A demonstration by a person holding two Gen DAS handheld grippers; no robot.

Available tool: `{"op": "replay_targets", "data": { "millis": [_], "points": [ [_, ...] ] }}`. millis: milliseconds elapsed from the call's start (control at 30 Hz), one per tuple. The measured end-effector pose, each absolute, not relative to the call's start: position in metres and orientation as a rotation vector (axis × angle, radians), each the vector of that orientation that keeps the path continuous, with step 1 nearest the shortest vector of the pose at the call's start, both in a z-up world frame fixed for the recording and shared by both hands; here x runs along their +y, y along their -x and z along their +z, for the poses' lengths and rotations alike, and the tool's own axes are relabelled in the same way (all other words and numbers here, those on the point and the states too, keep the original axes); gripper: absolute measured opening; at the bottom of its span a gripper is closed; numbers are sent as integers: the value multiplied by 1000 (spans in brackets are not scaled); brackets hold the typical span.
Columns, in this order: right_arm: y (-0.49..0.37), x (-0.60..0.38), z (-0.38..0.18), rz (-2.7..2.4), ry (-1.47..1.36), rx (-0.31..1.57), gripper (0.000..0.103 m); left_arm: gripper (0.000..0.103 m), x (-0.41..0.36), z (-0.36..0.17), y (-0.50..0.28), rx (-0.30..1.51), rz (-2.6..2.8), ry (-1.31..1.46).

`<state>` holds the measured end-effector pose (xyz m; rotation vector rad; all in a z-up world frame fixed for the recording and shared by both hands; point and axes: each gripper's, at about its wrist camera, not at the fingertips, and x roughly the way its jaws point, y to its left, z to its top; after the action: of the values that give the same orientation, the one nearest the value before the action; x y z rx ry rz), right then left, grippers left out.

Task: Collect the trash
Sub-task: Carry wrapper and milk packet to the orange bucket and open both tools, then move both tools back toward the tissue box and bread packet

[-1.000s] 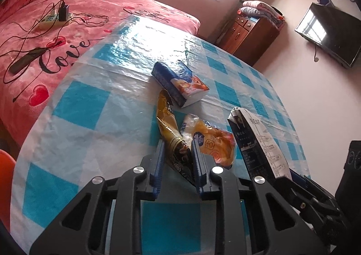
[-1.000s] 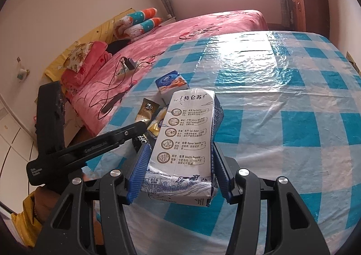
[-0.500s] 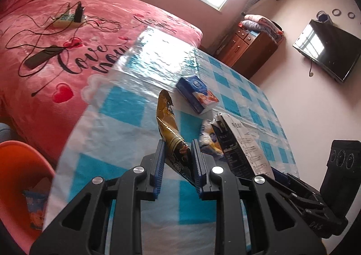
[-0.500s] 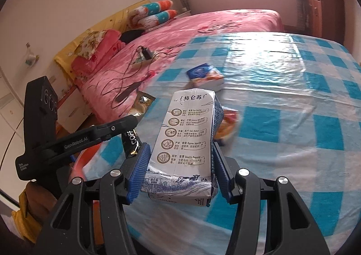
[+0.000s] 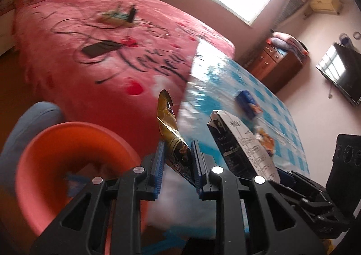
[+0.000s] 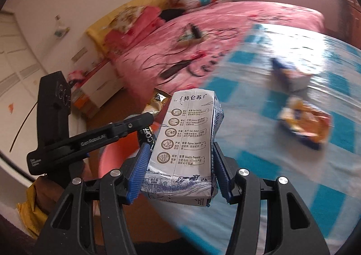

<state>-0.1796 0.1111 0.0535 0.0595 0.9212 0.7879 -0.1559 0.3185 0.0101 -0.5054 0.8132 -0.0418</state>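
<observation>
Grippers: both clamped on trash. Left gripper (image 5: 177,164) pinching a gold-and-black coffee sachet (image 5: 172,139) low on its body, crumpled top standing free above the pads. Right gripper (image 6: 179,172) closed across the sides of a white milk carton (image 6: 187,142), carton upright between the blue pads.

Orange bin (image 5: 67,164): large round tub below and left of the table edge, just under the left gripper; some scraps dimly visible inside, too blurred to name.

Table (image 5: 225,74): blue-and-white checked cover beside a pink bed (image 5: 101,51); two pieces left on it, a blue box (image 6: 291,74) and an orange snack wrapper (image 6: 304,124), lying near each other and well apart from both grippers.

Step in hand: carry, judged from loaded jaws off to the bin side of the table; no release yet.

Next move calls for: bringing each load fully over the bin mouth before opening. Sachet looks nearly there; carton looks nearer the table edge, so probably more travel needed. Limp sachet may cling to a pad.

Left view only: bin interior and rim, wall television, wooden cabinet.

Right view only: printed face of the carton and its full grip, left gripper seen side-on with sachet poking above, a sleeve low at left.
</observation>
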Motion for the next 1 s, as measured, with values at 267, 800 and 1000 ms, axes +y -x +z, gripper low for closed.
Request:
{"op": "replay_targets", "data": {
  "millis": [267,800,1000],
  "points": [
    [196,180,51,926,27,947,56,25,378,-19,189,864,106,544],
    [177,165,48,837,-87,941,90,80,418,-61,202,962,300,502],
    [166,130,45,726,-107,896,92,82,408,-52,199,945,284,478]
  ]
}}
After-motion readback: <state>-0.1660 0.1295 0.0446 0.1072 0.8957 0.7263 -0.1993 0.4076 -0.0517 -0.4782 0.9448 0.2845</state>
